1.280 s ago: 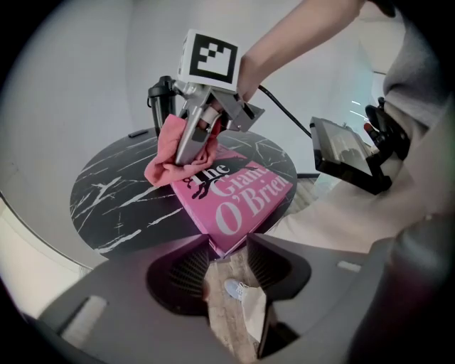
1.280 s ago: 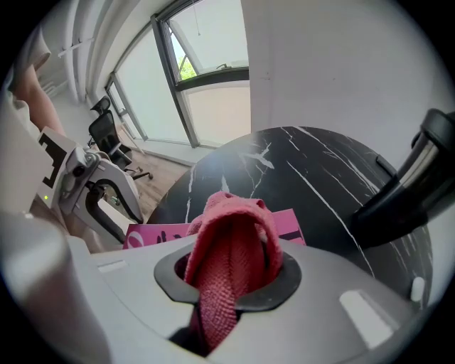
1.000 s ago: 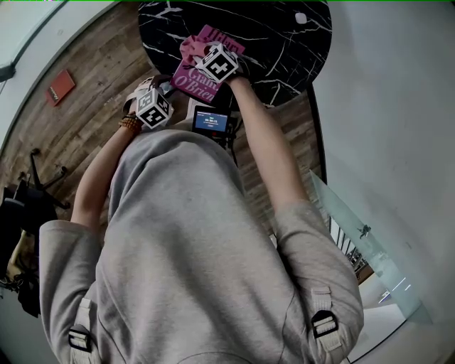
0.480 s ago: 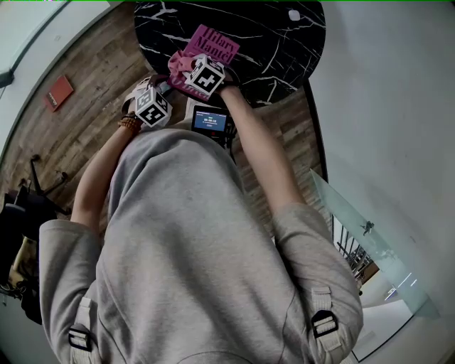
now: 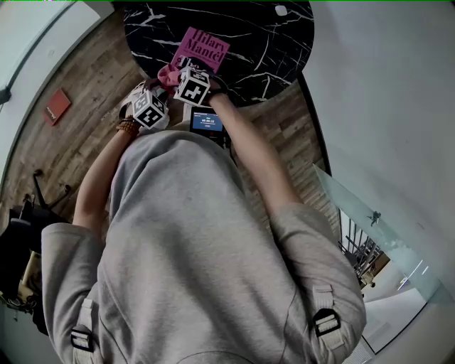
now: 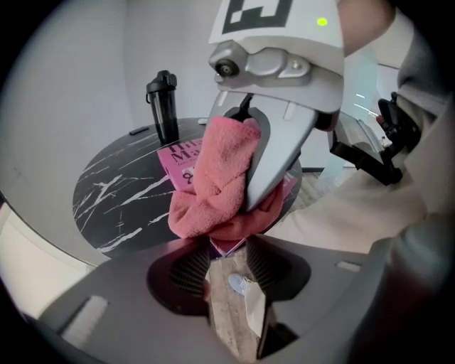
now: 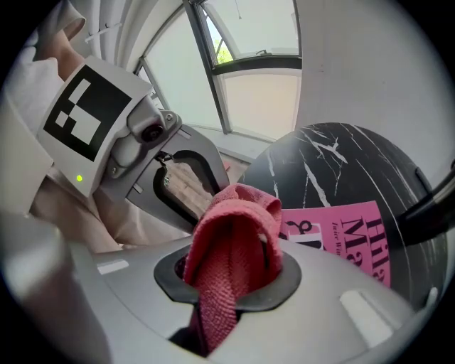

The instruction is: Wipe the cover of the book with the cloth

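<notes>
Right gripper (image 7: 231, 276) fingers clamp the cloth (image 6: 213, 185) at the near end of the book (image 5: 202, 48), which runs on toward 1 o'clock. Left gripper (image 6: 227, 266) fingers, just narrowed, stand apart round its near corner.

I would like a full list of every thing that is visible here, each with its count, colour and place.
table: one, round, black with white veins, on the wooden floor
book: one, pink, flat on the table's near part
cloth: one, pink-red, over the book's near end
bottle: one, black, upright on the table near its edge
small thing: one, white, table's far edge, too small to name
flat thing: one, red, on the floor
screen: one, lit, on the chest of the person
left gripper: one, grey, at the book's near corner, jaws apart, just closing slightly, gripping nothing
right gripper: one, grey, shut on the cloth
</notes>
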A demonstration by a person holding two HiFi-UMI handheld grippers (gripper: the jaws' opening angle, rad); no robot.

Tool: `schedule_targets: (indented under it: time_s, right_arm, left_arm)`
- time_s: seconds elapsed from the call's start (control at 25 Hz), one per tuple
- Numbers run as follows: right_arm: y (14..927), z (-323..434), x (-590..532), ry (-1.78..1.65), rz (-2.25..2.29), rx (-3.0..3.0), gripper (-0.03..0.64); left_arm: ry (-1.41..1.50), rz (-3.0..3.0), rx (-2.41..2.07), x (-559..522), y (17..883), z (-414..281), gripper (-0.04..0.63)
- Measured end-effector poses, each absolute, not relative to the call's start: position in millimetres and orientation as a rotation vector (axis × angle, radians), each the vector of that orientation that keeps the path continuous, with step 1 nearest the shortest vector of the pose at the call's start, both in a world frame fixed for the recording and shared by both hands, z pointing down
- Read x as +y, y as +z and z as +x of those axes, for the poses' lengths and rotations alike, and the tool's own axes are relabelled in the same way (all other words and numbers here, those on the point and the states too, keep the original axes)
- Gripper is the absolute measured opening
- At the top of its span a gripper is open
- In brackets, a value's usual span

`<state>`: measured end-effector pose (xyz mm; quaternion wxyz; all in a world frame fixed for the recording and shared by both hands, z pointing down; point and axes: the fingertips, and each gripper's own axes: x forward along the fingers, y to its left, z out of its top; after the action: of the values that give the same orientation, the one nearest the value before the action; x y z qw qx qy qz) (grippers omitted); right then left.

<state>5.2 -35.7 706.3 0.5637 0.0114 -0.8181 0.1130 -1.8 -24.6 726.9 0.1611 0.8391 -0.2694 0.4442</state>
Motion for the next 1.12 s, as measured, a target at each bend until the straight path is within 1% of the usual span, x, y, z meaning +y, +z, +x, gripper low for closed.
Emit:
schedule_targets:
  time_s: [0.56,0.8,1.12]
  right_arm:
    - [705,2,-21,0.257,0.0,-1.909,0.097]
    - [707,2,-18,0.189,-0.041,-1.876,0.095]
    - [708,2,-19,0.209,-0.065,-1.848,0.094]
  left_arm:
    - [1.277,2.408,-0.744,-23,727,-2,0.16]
    - [1.286,2.425,-0.727,-24,729,-2,0.163]
    - [1.274,2.418,-0.715,-25,731,-2,0.164]
